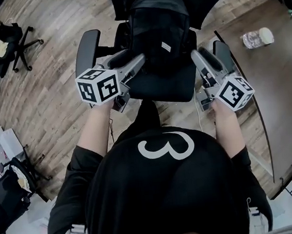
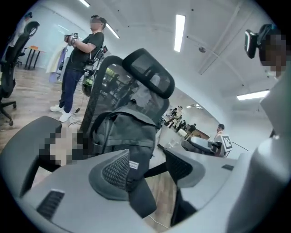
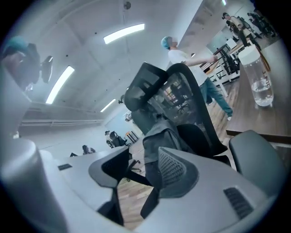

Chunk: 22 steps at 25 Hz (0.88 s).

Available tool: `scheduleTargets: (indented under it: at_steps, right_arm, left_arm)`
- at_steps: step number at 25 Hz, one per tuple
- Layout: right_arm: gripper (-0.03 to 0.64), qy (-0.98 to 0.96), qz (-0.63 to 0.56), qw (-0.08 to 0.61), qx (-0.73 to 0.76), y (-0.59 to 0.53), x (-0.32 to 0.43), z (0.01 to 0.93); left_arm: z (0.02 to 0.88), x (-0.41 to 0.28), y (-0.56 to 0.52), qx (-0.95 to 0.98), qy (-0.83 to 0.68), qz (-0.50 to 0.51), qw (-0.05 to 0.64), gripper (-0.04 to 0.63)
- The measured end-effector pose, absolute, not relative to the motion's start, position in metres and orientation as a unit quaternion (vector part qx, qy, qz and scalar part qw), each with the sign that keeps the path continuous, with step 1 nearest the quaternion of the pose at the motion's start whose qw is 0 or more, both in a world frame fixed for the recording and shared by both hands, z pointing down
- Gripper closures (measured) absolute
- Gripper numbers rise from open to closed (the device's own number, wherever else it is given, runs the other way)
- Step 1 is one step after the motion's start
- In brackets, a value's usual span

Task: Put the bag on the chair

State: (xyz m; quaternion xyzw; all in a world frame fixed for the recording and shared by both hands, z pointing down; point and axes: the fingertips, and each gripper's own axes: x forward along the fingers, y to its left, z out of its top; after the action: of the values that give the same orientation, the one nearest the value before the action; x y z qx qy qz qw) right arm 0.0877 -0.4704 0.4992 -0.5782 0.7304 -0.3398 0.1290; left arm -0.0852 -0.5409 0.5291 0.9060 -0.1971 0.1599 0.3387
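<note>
A dark backpack [image 1: 158,27] stands upright on the seat of a black office chair [image 1: 166,88], leaning on the backrest. My left gripper [image 1: 139,62] hovers at the seat's left front corner, open and empty. My right gripper [image 1: 198,57] hovers at the right front corner, also open and empty. In the left gripper view the backpack [image 2: 129,132] shows beyond the spread jaws of the left gripper [image 2: 148,166], under the chair headrest [image 2: 150,75]. In the right gripper view the backpack [image 3: 159,136] sits beyond the wide jaws of the right gripper [image 3: 143,170]; nothing touches either pair of pads.
A brown table [image 1: 284,99] with a plastic bottle [image 1: 257,38] runs along the right. The chair's armrest [image 1: 86,50] sticks out on the left. Other office chairs [image 1: 7,35] stand at far left. A person [image 2: 79,68] stands behind the chair on the wood floor.
</note>
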Motion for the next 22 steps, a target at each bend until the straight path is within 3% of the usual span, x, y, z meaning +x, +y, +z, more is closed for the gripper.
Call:
scheduleTargets:
  at_steps: [9, 12, 18, 22]
  right_arm:
    - [0.405, 0.833, -0.274, 0.127, -0.463, -0.369, 0.032, 0.412]
    - [0.489, 0.85, -0.238, 0.087, -0.463, -0.33, 0.021, 0.402]
    - [0.567, 0.861, -0.217, 0.063, -0.457, -0.259, 0.01, 0.39]
    - [0.588, 0.862, -0.228, 0.058, -0.448, -0.224, 0.004, 0.383]
  left_arm:
    - [0.447, -0.078, -0.41, 0.938, -0.125, 0.096, 0.31, 0.494]
    - [0.424, -0.076, -0.362, 0.948, -0.106, 0.081, 0.29, 0.534]
    - [0.384, -0.079, -0.289, 0.969, -0.105, 0.066, 0.215, 0.561]
    - [0.369, -0.079, -0.257, 0.971, -0.116, 0.062, 0.202, 0.569]
